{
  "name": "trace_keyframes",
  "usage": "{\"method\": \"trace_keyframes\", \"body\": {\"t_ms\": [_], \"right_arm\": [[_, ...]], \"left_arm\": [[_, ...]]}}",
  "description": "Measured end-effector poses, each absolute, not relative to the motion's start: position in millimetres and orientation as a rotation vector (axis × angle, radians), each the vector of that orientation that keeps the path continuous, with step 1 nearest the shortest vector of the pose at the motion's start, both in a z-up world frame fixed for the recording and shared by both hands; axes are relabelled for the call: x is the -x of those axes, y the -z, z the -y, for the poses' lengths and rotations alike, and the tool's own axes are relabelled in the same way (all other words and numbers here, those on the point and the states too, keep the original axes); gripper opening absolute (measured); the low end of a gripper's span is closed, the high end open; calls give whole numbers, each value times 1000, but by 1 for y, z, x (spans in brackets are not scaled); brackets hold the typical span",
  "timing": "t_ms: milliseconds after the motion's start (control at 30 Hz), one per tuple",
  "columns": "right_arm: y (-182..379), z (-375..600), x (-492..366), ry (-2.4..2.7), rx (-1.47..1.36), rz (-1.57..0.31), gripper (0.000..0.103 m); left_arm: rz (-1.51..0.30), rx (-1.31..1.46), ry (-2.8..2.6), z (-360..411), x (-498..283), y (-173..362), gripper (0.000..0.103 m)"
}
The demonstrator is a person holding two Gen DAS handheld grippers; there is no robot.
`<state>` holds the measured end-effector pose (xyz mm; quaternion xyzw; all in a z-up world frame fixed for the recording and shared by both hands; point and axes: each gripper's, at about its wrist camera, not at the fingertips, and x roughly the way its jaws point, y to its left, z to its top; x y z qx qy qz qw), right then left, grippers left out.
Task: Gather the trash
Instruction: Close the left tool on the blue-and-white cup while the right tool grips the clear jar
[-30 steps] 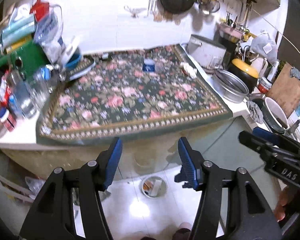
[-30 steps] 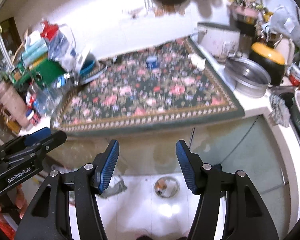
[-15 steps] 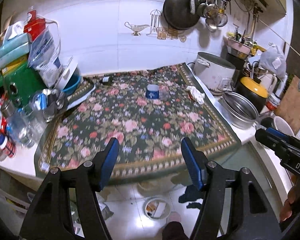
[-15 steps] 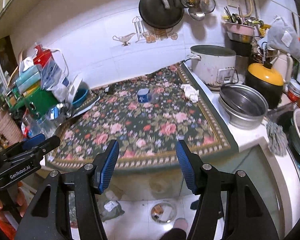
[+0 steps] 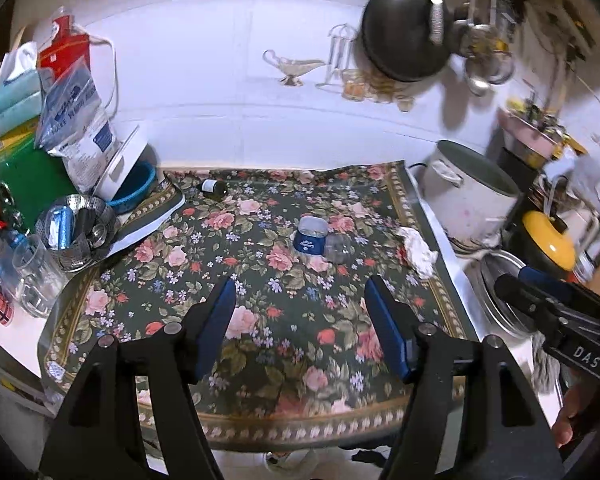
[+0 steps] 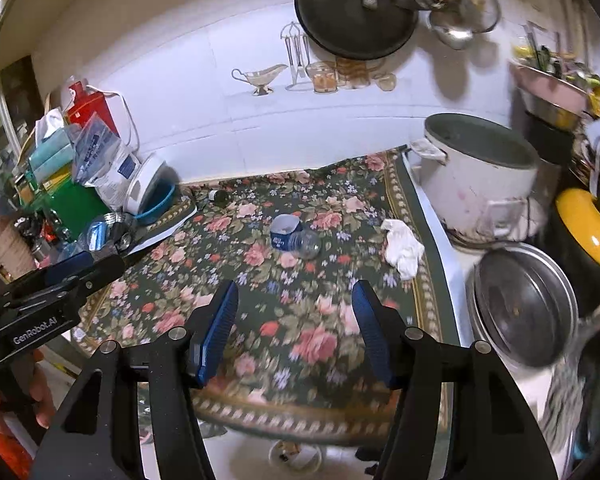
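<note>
Now that both views have swung up from the floor to the floral cloth [image 5: 260,320], left gripper [image 5: 300,304] and right gripper [image 6: 294,306] hover spread, empty; blue cup [image 5: 311,237], clear bottle [image 5: 337,246], crumpled tissue [image 5: 418,251] lie mid-cloth, 0 collected.

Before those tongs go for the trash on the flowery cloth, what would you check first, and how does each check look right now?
1. Left tongs open and empty: ok.
2. Right tongs open and empty: ok.
3. Crumpled white tissue in plain sight, nothing on it: ok.
4. Blue cup and clear plastic bottle lying touching, so one may nudge the other: not ok.
5. Small dark bottle is trash: cannot tell.
6. Bin location: cannot tell.
</note>
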<state>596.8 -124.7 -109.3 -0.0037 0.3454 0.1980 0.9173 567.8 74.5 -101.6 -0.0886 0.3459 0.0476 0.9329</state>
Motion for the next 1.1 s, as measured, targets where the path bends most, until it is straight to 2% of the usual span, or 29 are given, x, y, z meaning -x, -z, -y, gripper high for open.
{"method": "trace_keyframes", "body": {"t_ms": [767,1100], "right_arm": [[224,29,-782,-309,-38,-1027,56],[277,23,-826,-196,-84,-1138,56]], "left_arm": [[-945,63,12,-169,-756,185,66],[-1073,77,86,-172,-796,236,66]]}}
